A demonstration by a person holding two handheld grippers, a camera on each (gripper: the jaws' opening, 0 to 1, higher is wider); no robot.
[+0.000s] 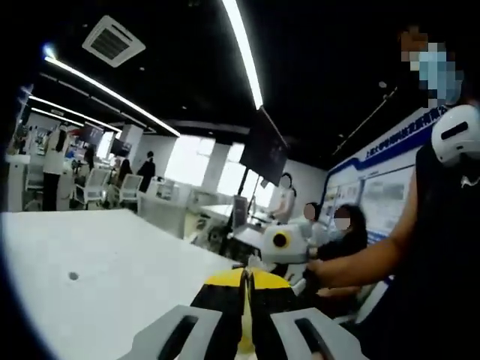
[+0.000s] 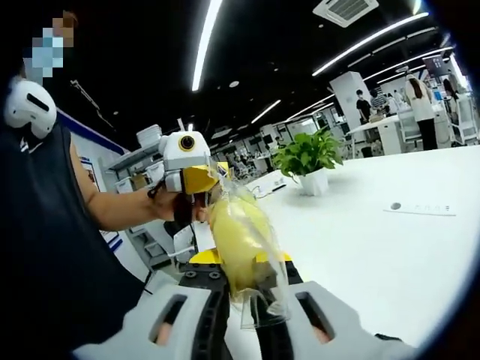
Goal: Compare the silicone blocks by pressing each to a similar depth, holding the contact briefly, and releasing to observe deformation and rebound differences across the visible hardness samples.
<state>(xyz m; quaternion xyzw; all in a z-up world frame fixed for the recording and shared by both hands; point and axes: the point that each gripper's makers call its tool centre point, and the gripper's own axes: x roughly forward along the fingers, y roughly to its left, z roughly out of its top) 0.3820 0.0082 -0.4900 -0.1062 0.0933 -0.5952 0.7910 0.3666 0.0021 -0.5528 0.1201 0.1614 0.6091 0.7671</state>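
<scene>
one yellow silicone block in clear wrap (image 2: pixel 238 247), two tongs (image 1: pixel 245 281) (image 2: pixel 240 289), one potted plant (image 2: pixel 307 159), one white table (image 2: pixel 375 247).

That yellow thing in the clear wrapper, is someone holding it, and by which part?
Yes. The yellow block in its clear wrapper is stretched between both tools: the right gripper pinches its near end, and the left gripper grips the far end.

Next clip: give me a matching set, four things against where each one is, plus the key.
Things:
1. potted plant
2. yellow wrapped sample
3. ceiling vent
4. left claw

Places:
A. between the jaws of the right claw
B. standing on the white table
C. overhead
D. held in a person's hand

Pairs: 1-B, 2-A, 3-C, 4-D
</scene>
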